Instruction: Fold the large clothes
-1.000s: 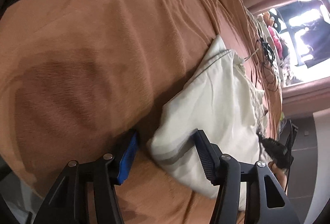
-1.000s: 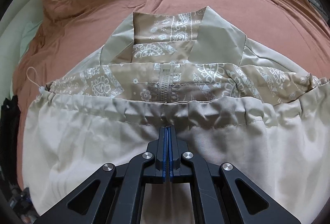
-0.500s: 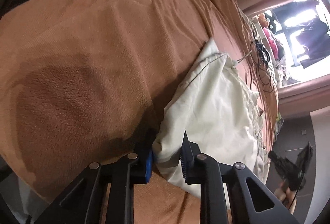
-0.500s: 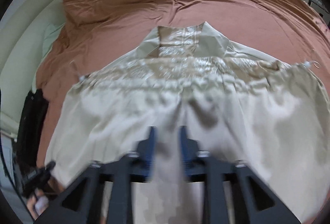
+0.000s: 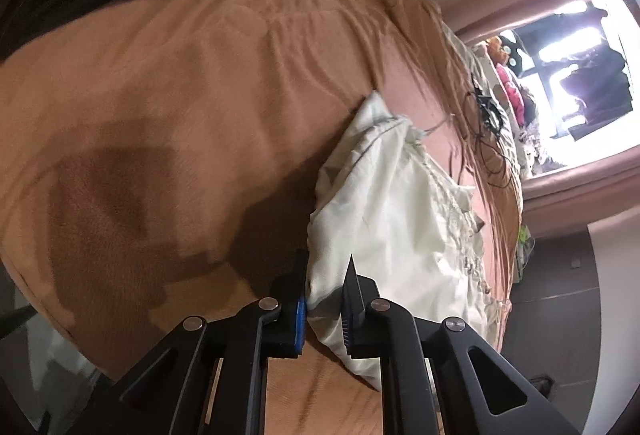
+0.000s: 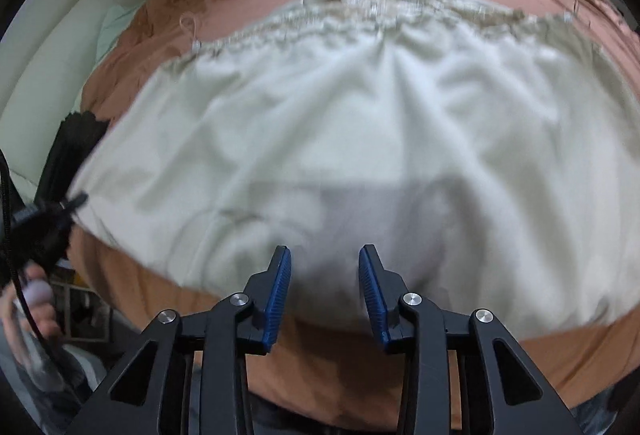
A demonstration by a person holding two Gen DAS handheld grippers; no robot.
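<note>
Cream jacket [image 6: 360,139] lies spread on the rust-brown bedspread [image 5: 180,83], its near hem close to the bed's edge; bare cover runs beyond its collar. Left gripper [image 5: 325,309]: jaws closing, pads pinching a bunched corner of the cloth. Right gripper [image 6: 324,291]: jaws part-open, closing, over the hem, nothing gripped. Fabric creased, blurred.
</note>
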